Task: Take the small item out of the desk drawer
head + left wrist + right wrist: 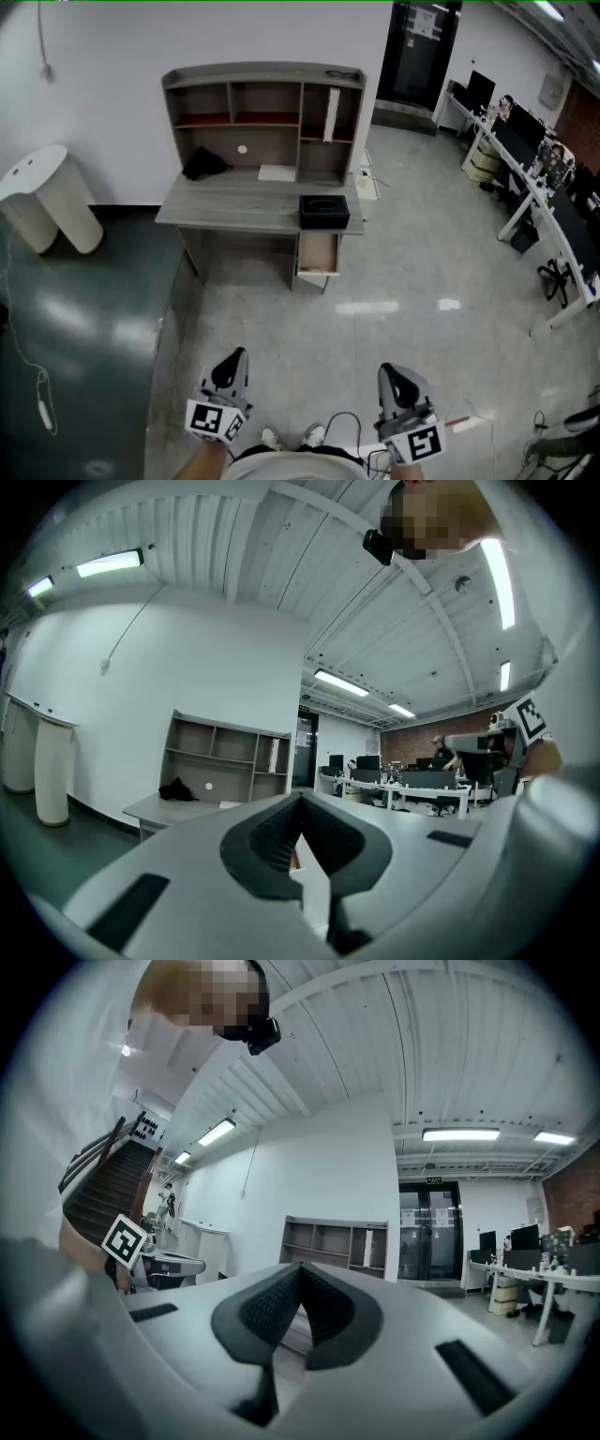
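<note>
- Two pairs carried level, well apart from the tabletop (pixel 230 208): left tongs (pixel 233 360), right tongs (pixel 393 373), both closed, empty.
- The drawer (pixel 319 254) stands open, seemingly ready for the reach.

Open floor (pixel 394 281) runs from the near side to the far desk (pixel 234 208). Its drawer (pixel 319 253) juts out, reachable from above, with a black box (pixel 324 213) just overhead. White stand (pixel 47 197) left and office tables (pixel 553 216) right stand well apart.
</note>
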Demonstrator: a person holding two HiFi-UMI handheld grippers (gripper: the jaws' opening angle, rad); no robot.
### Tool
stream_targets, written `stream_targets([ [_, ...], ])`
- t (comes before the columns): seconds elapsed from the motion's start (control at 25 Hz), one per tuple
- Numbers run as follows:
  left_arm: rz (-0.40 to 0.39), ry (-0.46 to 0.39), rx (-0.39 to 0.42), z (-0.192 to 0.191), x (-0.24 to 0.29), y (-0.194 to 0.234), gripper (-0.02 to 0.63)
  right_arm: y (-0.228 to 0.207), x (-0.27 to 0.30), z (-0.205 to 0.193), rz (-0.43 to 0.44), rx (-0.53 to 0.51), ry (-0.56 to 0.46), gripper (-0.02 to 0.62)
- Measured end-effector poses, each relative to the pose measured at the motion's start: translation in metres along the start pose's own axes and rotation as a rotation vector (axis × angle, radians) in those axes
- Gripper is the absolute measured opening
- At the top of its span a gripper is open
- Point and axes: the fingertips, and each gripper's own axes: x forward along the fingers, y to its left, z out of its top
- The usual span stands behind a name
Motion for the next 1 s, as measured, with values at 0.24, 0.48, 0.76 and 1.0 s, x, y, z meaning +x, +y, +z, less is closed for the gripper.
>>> stream_targets([
  [0.24,-0.014,-0.006,-0.02,0.004,-0.005,0.01,0.017,0.012,0.006,0.003,-0.017,-0.002,0.023,0.021],
  [0.48,-0.051,0.001,-0.051,-0.003,-0.012,0.02,0.017,0.025,0.005,0.008,-0.04,0.009,0.012,0.021],
  [0.76,-0.088,0.037,-0.079,-0.031,-0.013,0.021,0.017,0.037,0.0,-0.012,-0.075,0.014,0.053,0.021],
  [1.0,-0.086,0.089,-0.061,-0.048,0.03,0.022,0.017,-0.005,0.041,-0.042,-0.062,0.055,0.061,0.021],
])
